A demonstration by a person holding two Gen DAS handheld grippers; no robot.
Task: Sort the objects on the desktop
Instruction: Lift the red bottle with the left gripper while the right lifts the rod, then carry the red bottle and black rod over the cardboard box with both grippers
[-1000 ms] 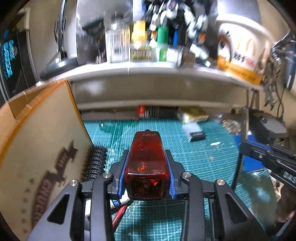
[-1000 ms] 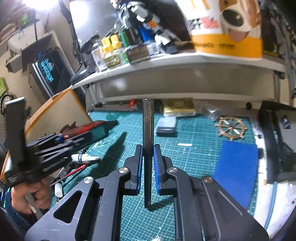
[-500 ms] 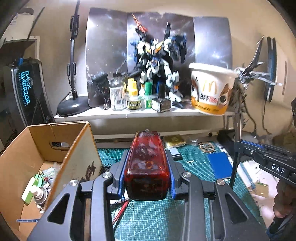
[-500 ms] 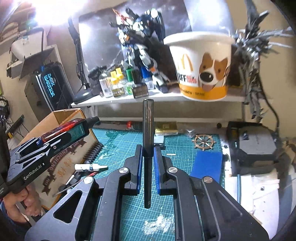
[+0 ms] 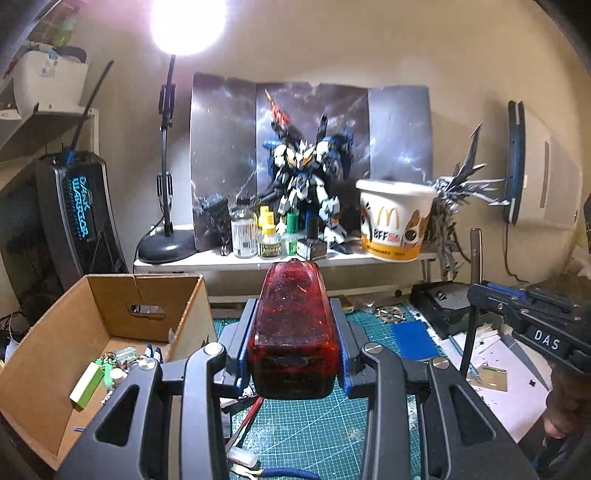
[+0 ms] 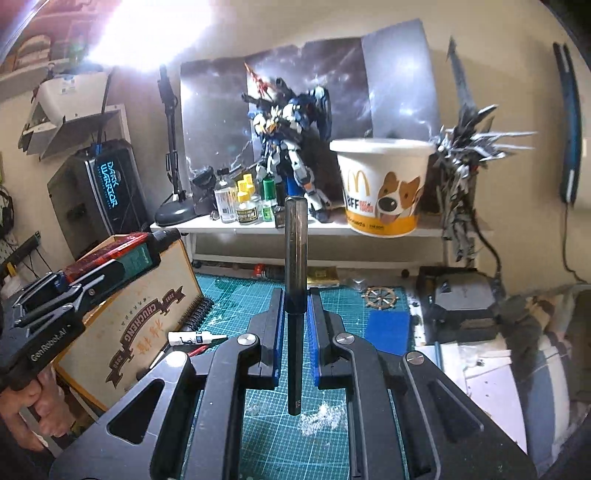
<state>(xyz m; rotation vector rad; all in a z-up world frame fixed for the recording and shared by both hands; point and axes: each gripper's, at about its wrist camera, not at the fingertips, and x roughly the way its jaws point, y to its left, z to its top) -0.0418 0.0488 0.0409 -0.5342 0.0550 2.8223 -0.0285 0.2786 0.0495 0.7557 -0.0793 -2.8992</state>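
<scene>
The open cardboard box [image 5: 110, 314] stands at the tabletop's left, holding small items. Beside it, above the mat [image 6: 229, 295], the left gripper [image 5: 293, 325] clamps a red case [image 5: 293, 332]. The right gripper [image 6: 295, 314] pinches an upright dark pen [image 6: 295, 258].

box contents [image 5: 122, 363]: small, unclear | lamp head [image 5: 188, 22]: glare-blown
</scene>
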